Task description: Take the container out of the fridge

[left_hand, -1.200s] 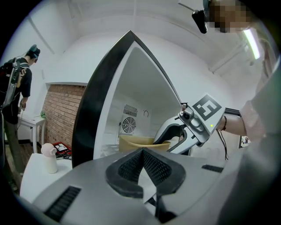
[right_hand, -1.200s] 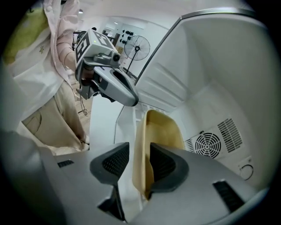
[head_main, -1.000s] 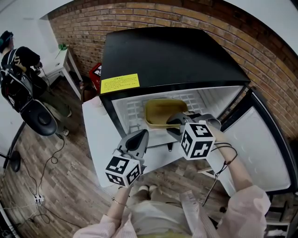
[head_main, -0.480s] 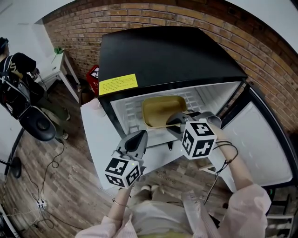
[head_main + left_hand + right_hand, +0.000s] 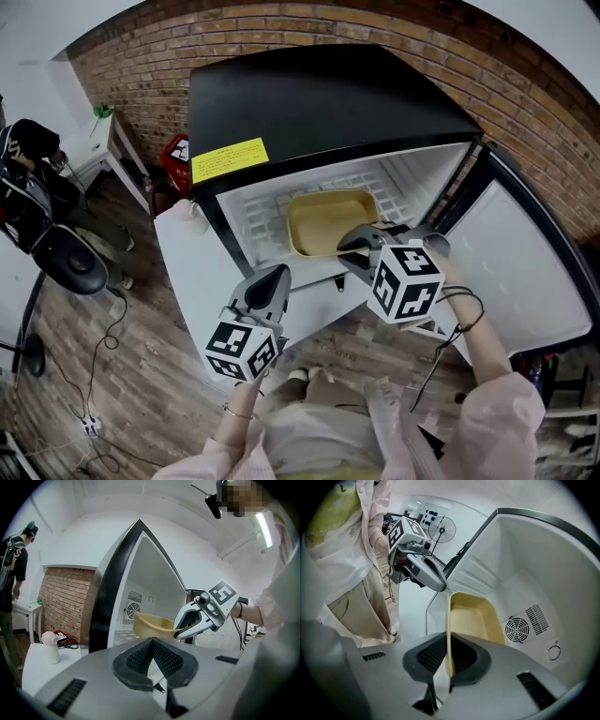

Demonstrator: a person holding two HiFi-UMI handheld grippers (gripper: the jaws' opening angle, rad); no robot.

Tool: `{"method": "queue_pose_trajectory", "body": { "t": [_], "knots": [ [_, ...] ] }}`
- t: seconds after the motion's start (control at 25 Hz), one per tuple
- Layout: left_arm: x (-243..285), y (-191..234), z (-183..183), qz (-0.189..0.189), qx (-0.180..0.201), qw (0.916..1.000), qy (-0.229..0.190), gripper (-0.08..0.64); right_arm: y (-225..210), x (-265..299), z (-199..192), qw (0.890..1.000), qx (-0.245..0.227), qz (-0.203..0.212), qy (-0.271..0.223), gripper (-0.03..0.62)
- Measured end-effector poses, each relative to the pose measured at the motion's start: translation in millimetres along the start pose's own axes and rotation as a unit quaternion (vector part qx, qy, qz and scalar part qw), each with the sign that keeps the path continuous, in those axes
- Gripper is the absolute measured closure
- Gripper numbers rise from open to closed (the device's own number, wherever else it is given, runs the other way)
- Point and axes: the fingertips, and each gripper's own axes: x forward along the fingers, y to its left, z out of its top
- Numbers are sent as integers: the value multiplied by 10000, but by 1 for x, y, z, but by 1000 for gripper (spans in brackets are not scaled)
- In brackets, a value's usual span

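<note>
Hiding gripped container [image 5: 323, 221] rim, right gripper [image 5: 359, 246] just closed.

The yellow label [image 5: 230, 159] on the fridge [image 5: 328, 103] is unreadable.

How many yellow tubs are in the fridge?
1. The yellow tub is inside the open fridge, its near rim pinched by the right gripper, whose jaws have just closed. More could hide lower down.

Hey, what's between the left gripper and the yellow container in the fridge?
Nothing stands there. In the head view, only bare white fridge shelf shows between the left gripper and the container.
</note>
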Motion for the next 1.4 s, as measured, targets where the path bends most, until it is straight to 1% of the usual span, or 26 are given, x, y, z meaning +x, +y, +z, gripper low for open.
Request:
{"method": "queue_pose_trajectory", "body": {
  "t": [0.32,0.56,0.64,0.88,1.16,1.4],
  "knots": [
    [-12,-8,-12,-211,38,9997,129,568,29,-12,0,9991,409,-125,-19,568],
    [-18,-12,-13,-332,39,9994,121,568,51,-24,0,9961,815,-328,-101,569],
    [-19,-16,-15,-384,48,9992,140,568,59,-26,0,9953,904,-338,-109,571],
    [-22,-26,-24,-435,32,9987,255,568,86,-30,-4,9922,1208,-235,-182,575],
    [-28,-32,-34,-308,-44,9988,380,568,118,-30,-16,9877,1546,12,-231,578],
    [-33,-40,-43,-242,-86,9988,410,568,142,-25,-25,9855,1660,276,-233,578]
  ]
}}
